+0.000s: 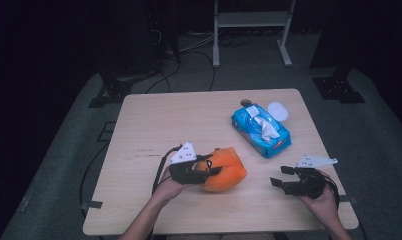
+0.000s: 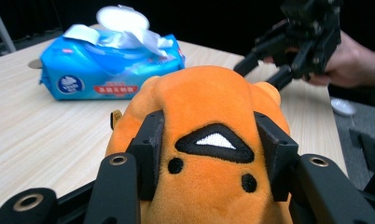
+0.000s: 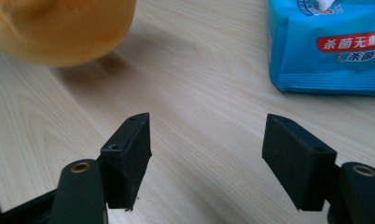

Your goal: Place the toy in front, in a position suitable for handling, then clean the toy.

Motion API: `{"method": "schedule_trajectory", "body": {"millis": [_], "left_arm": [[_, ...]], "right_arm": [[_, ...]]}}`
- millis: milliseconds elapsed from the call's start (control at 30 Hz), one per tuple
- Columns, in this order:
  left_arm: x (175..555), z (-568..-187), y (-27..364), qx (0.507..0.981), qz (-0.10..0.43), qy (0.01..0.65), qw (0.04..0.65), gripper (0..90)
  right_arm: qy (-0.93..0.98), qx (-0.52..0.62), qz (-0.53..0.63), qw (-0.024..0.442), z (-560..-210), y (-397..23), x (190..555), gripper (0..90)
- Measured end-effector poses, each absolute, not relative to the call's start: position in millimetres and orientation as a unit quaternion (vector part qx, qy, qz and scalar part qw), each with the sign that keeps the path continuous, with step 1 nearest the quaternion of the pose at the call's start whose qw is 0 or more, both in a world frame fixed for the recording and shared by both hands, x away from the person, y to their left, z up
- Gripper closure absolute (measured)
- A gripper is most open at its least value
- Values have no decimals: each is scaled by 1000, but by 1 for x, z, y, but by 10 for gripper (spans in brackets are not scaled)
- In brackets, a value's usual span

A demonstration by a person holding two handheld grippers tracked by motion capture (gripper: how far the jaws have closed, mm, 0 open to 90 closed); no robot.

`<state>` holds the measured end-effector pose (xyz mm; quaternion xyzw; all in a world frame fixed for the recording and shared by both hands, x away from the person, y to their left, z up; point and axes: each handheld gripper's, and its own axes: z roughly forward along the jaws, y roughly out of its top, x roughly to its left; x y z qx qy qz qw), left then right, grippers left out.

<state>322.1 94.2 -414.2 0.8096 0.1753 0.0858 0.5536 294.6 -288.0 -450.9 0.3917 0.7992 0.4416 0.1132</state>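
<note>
left gripper (image 1: 209, 169): clamped on orange plush toy (image 1: 224, 169), lower centre of high view | toy: rests on table (image 1: 154, 125), long axis left-right | right gripper (image 1: 285, 181): jaws apart, nothing between, lower right | relation: toy lies left of right gripper, well apart; left hand nearer | wipes pack (image 1: 261, 129): upper right

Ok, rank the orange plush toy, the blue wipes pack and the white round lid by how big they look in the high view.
1. Blue wipes pack and orange plush toy: too alike to rank, and the left claw covers part of the toy.
2. White round lid: clearly smallest.
</note>
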Motion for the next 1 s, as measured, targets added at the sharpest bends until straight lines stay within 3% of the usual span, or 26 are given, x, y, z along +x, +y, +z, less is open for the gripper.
{"method": "schedule_trajectory", "body": {"millis": [200, 633, 1000], "left_arm": [[314, -439, 83, 827, 79, 158, 534, 499], [309, -443, 84, 835, 85, 148, 523, 424], [310, -444, 84, 837, 79, 145, 522, 383]], "right_arm": [[803, 392, 434, 114, -452, -287, 293, 314], [796, 387, 449, 127, -446, -288, 292, 313], [778, 377, 463, 194, -407, -284, 330, 315]]}}
